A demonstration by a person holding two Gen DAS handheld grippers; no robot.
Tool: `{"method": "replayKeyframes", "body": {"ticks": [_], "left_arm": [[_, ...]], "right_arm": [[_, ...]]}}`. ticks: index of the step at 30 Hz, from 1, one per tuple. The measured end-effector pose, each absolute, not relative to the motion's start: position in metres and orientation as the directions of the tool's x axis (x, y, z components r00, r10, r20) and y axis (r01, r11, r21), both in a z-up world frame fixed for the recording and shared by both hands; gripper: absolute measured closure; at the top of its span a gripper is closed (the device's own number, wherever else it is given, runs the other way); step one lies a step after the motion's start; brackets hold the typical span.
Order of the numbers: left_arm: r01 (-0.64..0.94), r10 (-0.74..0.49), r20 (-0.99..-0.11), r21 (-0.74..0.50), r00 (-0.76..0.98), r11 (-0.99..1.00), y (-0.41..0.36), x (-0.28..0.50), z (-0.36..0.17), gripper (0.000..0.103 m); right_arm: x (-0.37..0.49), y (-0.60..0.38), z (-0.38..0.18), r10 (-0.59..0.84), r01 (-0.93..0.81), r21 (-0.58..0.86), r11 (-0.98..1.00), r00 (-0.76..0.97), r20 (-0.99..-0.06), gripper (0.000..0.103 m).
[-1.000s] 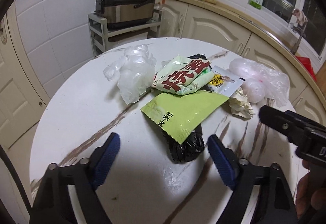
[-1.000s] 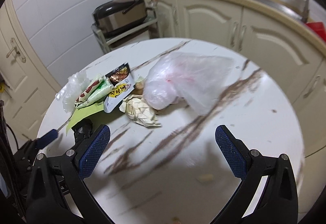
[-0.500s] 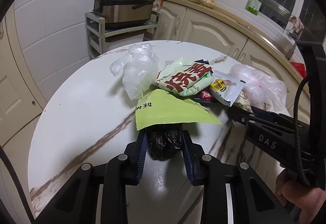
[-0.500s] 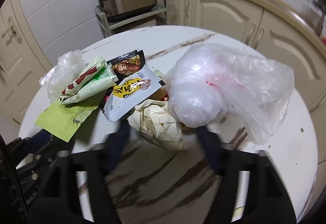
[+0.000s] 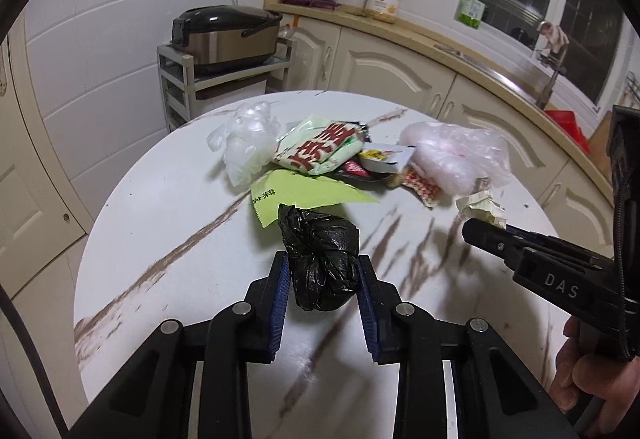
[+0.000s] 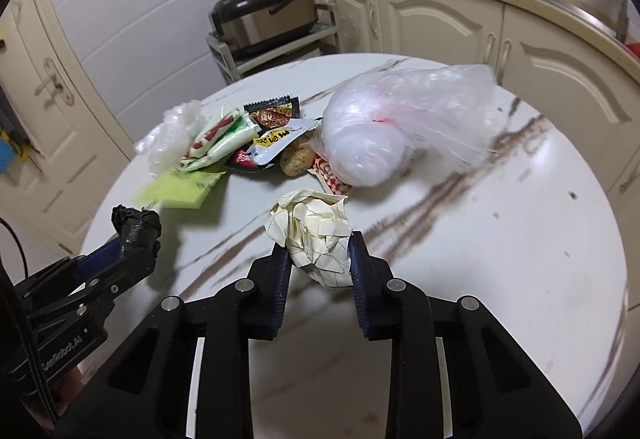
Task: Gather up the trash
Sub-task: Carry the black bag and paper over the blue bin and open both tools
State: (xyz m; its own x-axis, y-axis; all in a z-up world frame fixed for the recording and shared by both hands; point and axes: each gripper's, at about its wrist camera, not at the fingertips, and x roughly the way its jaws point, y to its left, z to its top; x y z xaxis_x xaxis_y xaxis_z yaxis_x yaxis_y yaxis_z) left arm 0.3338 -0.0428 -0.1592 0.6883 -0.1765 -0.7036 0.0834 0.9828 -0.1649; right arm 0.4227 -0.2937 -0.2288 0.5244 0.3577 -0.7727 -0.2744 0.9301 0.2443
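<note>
Both grippers stood wide open & empty a sec ago; both have just been closing. Left gripper [image 5: 322, 281] now pinches the black bag [image 5: 320, 259], pulled out from under the green packet [image 5: 304, 195] toward the near edge of the round table [image 5: 160, 207]. Right gripper [image 6: 318, 265] has narrowed onto the crumpled paper ball [image 6: 312, 235], drawn back from the big clear bag [image 6: 400, 127], nearer the table's front edge. Other wrappers stay piled mid-table.

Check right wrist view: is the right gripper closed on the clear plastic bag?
No, the right gripper is closed on the crumpled paper ball; the clear plastic bag lies behind it.
</note>
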Motion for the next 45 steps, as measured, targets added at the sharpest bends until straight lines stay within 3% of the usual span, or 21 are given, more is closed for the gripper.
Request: {"method": "replayKeyframes", "body": {"ticks": [16,30,38,45], "left_arm": [[0.194,-0.206,-0.565,-0.083,0.799,0.978,-0.089,0.250,-0.089,0.074],[0.330,-0.307,-0.430,-0.022,0.849,0.944,-0.166,0.199,-0.050,0.074],[0.410,-0.375,-0.414,-0.003,0.830,0.912,-0.209,0.201,-0.046,0.074],[0.510,-0.460,-0.456,-0.016,0.762,0.860,-0.264,0.232,-0.059,0.074]], "right_arm": [[0.341,-0.360,-0.148,0.374,-0.251,0.279,0.927,0.684,-0.626,0.077],[0.285,-0.441,-0.080,0.284,-0.170,0.273,0.947,0.842,-0.459,0.077],[0.265,-0.490,-0.064,0.206,-0.097,0.270,0.958,0.888,-0.412,0.077],[0.253,-0.548,-0.079,0.102,0.025,0.272,0.962,0.892,-0.441,0.077]]}}
